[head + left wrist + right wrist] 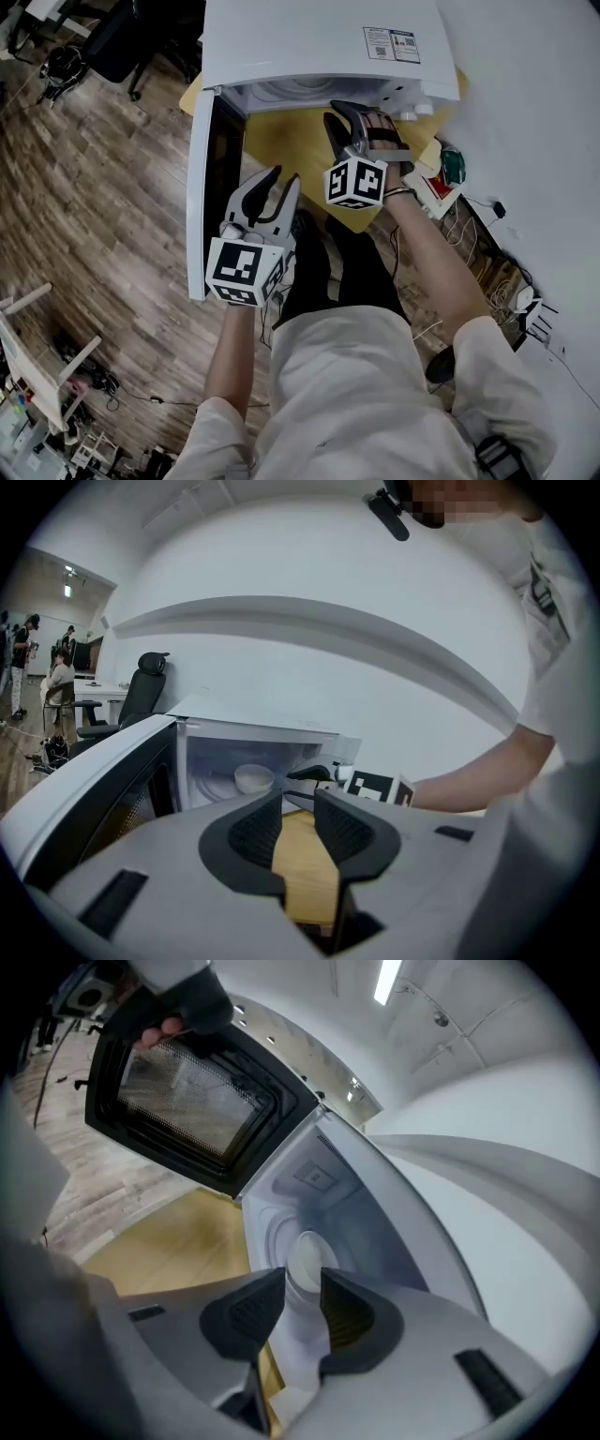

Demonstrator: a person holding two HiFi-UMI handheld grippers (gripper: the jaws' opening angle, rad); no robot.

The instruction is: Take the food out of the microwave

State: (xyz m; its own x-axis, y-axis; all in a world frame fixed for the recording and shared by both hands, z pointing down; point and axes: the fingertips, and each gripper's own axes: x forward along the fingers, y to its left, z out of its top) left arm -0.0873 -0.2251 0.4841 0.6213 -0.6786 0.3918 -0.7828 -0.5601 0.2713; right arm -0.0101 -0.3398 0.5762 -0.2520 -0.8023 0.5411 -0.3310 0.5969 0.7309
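A person's right gripper (356, 120) hovered at the mouth of the open microwave (319, 42), its jaws parted to a moderate gap, with nothing between them and touching nothing. Straight ahead of it, seen through that gap, a white bowl (305, 1258) sat on the turntable deep in the cavity, well clear of the pads. The left gripper (283, 183) hung back from the opening, nearer the person, with the swung-out door (200, 187) close on its left. Its jaws were likewise apart and empty, only the yellow tabletop (305, 874) showing between them. The step in hand appeared to be the reach for the bowl. Done well, that would mean keeping the right gripper level and slipping one jaw inside the rim and the other outside the wall. The jaws should close only once the rim sat well between the pads, and the bowl should then be drawn straight out without tipping it or clipping the cavity's edge.
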